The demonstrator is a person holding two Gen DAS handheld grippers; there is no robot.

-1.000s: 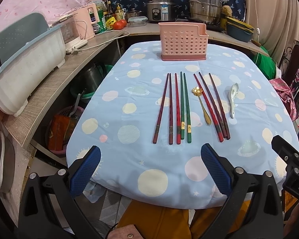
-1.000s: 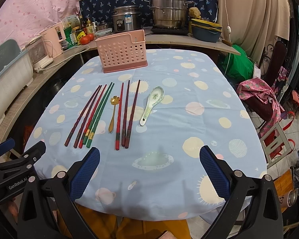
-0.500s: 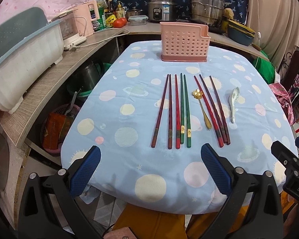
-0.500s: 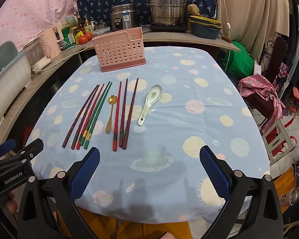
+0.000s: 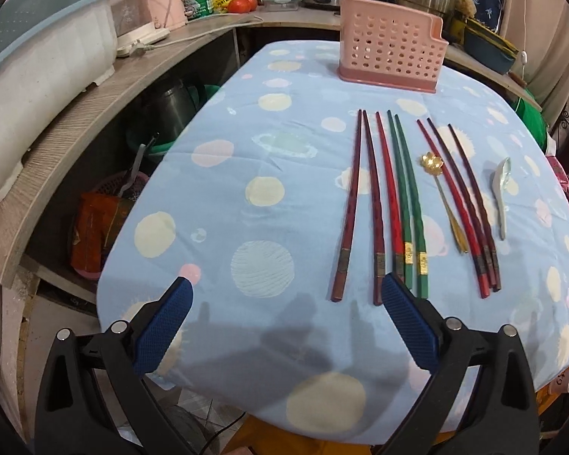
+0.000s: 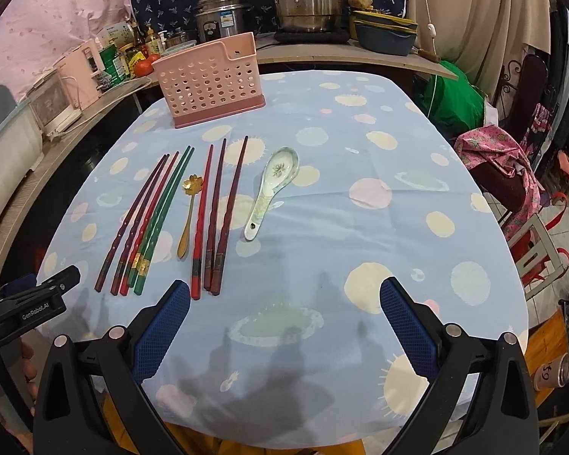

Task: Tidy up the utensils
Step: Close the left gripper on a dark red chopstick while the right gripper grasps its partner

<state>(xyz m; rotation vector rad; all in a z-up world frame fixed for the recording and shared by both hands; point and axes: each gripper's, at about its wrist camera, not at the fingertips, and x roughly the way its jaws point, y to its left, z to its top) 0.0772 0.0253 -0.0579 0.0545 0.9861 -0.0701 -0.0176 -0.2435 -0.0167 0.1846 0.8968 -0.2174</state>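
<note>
Left wrist view: left gripper sitting at bottom of frame, jaws spread wide, holding nothing, hovering over near edge of bench. Right pad tip overlapping butt ends of chopsticks in picture; contact not determinable.

Chopsticks lying in a row, centre-right of frame, tips pointing toward top. From left: two dark red, one bright red, two green with gold bands; then gold spoon, flower-shaped bowl toward top; then one bright red and two dark ones. White spoon lying apart at far right, bowl toward top.

Pink basket standing upright at top centre, beyond chopstick tips, well apart from them.

Right wrist view: right gripper at bottom of frame, jaws likewise spread wide and gripping nothing. Left pad tip sitting just beside butt ends of right-hand chopstick trio. White spoon lying centre frame, bowl up, handle slanting down-left. Gold spoon lying between the two chopstick groups. Basket showing upper left of centre, near far edge of bench. Left gripper body showing at lower left edge.
</note>
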